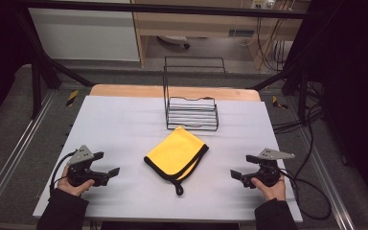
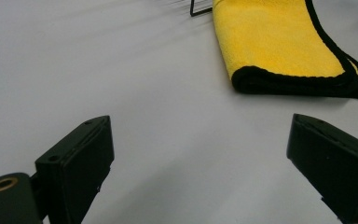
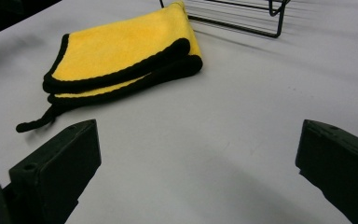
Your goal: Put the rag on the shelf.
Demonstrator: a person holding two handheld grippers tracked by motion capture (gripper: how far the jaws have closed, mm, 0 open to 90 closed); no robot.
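I am holding the left gripper [image 1: 106,167] and right gripper [image 1: 243,168] wide-jawed and empty, flanking the folded yellow cloth [image 1: 177,152] lying mid-table before the wire rack [image 1: 192,113], seemingly readying a two-sided approach.

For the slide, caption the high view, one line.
Folded yellow cloth lies before a black wire rack on the white table, open left gripper and right gripper flanking it.
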